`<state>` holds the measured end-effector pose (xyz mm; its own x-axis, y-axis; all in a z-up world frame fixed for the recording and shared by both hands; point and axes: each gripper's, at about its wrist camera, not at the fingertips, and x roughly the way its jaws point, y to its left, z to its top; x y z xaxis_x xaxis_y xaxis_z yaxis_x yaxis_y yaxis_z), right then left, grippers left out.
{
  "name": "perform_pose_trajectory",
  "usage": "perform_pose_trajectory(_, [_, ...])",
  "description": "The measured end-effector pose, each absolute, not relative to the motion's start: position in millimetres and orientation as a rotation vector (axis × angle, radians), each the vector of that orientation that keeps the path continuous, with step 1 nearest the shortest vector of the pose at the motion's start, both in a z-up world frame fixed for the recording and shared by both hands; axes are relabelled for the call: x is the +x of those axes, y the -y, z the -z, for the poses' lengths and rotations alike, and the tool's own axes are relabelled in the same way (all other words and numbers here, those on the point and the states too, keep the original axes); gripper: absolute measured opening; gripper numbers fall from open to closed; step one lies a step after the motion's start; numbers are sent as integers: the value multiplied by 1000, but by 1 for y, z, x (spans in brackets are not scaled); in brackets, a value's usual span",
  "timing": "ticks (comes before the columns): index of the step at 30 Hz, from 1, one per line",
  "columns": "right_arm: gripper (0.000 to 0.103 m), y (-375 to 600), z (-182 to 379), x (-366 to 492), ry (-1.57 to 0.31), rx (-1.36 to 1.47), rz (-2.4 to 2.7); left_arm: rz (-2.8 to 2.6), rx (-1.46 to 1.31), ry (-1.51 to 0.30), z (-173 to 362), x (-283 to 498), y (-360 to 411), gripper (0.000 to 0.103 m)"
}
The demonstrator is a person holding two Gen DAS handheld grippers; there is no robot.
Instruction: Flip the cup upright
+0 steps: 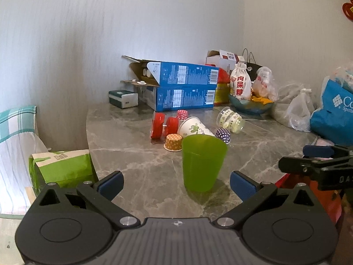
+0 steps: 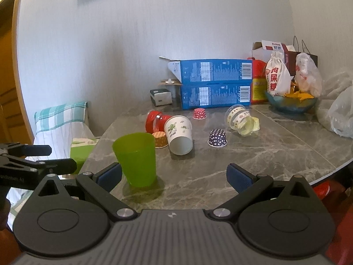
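green cup (image 1: 204, 163) stands upright between my left gripper (image 1: 176, 182) jaws, both grippers spread wide and empty, but my right gripper (image 2: 174, 175) could knock it over.

On the table (image 2: 275, 154) ahead of the right claw (image 2: 174, 176) there are four full-size cups: one green cup (image 2: 135, 159) standing, one white printed paper cup (image 2: 179, 134) on its side, one clear plastic cup (image 2: 241, 120) on its side and one red-lidded clear cup (image 2: 155, 121) on its side. Three small dotted cups sit upside down among them: one orange (image 2: 160, 139), one purple (image 2: 217, 137), one red (image 2: 199, 113). Farther beyond lie two stacked blue boxes (image 2: 216, 84) and one blue bowl (image 2: 291, 105).
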<state>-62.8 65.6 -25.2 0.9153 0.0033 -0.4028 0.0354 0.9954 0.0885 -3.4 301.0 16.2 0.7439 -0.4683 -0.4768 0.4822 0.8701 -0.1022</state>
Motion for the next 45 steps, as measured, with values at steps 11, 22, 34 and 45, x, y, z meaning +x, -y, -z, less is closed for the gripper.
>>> perform_pose_trajectory(11, [102,-70,24,-62,-408,76,11,531,3,-513,-18,-4,-303,103])
perform_pose_trajectory(22, [102,-66,26,-64,-412,82,22,536,3,-511,-21,-5,-302,103])
perform_pose_trajectory(34, [102,-58,28,-64,-415,104,23,550,-5,-520,-22,-5,-297,103])
perform_pose_trajectory(45, [102,-54,28,-67,-407,114,30,548,-12,-495,-28,-7,-296,103])
